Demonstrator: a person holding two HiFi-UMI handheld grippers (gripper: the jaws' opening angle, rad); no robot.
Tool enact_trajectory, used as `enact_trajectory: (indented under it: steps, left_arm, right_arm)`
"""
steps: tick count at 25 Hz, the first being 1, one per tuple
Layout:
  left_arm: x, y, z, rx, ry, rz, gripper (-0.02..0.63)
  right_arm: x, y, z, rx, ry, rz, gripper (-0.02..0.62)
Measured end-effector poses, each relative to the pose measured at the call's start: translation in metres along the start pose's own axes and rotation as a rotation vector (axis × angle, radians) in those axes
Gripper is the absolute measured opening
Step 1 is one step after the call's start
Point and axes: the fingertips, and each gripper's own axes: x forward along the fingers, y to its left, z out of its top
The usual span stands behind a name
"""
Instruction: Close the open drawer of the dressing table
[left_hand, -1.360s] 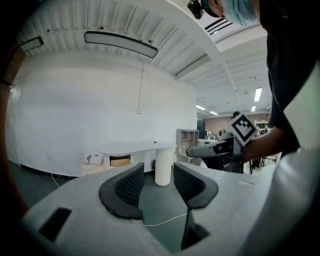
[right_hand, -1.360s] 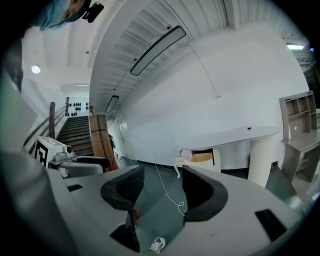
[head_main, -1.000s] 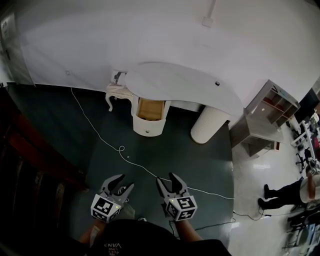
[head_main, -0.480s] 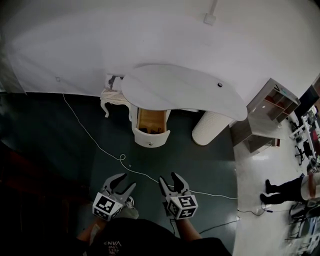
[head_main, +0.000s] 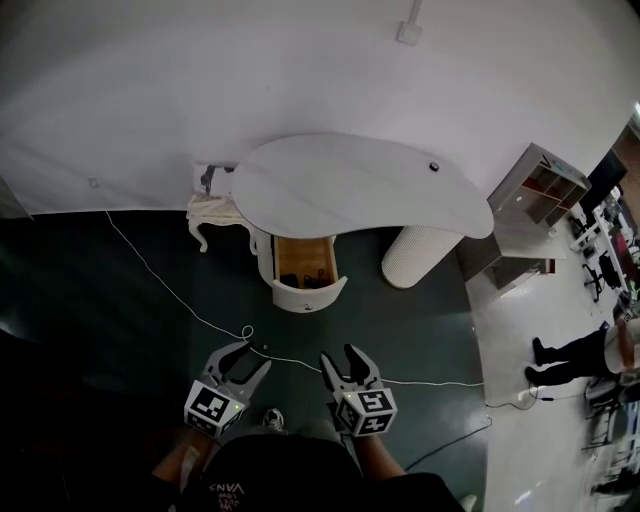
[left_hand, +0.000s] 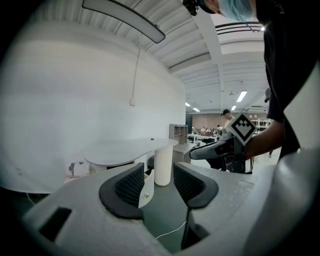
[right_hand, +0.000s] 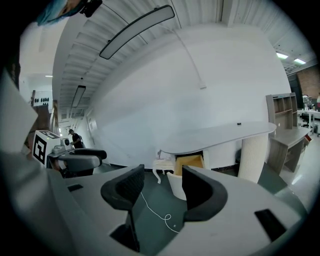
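The left tongs (head_main: 250, 357) stand wide open with nothing between the two black pads. The right tongs (head_main: 339, 354) are just beside them, spread about as wide and equally empty. Both are held low in front of the person, pointing ahead and a little downward, and neither touches anything.

Just past their tips a thin white cable (head_main: 200, 315) runs across the dark green floor (head_main: 120, 290), with a small loop ahead of the left tongs.

Farther ahead, well apart from both tongs and roughly in line with the gap between them, is the drawer (head_main: 303, 262). It is pulled out from under the bench (head_main: 360, 185), showing its wooden inside and a few dark things in it, too small to name. Its curved white front faces the tongs.

Ahead and to the right of the right tongs, a ribbed white column (head_main: 418, 255) holds up the bench top. Ahead and to the left of the left tongs, a small white stool (head_main: 212, 210) with curved legs stands against the bench's far end.

Far off to the right are a shelf unit (head_main: 540, 185) and a standing person (head_main: 570, 355).
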Motion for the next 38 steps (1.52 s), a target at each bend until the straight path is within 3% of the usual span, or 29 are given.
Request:
enact_trajectory:
  steps: [12, 24, 32, 35, 38]
  left_arm:
    - [0.026, 0.038, -0.020, -0.061, 0.014, 0.020, 0.178]
    - [0.082, 0.072, -0.035, -0.122, 0.068, 0.084, 0.178]
    - [0.122, 0.101, -0.047, -0.109, 0.107, 0.107, 0.178]
    - [0.134, 0.108, -0.058, -0.100, 0.107, 0.111, 0.178]
    - [0.144, 0.111, -0.065, -0.141, 0.129, 0.120, 0.178]
  right_arm:
    - [0.051, -0.012, -0.011, 0.002, 0.056, -0.014, 0.224]
    - [0.117, -0.069, -0.018, -0.032, 0.139, -0.001, 0.224]
    - [0.167, -0.099, -0.040, -0.055, 0.211, 0.028, 0.224]
    - [0.183, -0.111, -0.051, -0.054, 0.224, 0.013, 0.222]
    - [0.195, -0.124, -0.062, -0.030, 0.228, -0.012, 0.219]
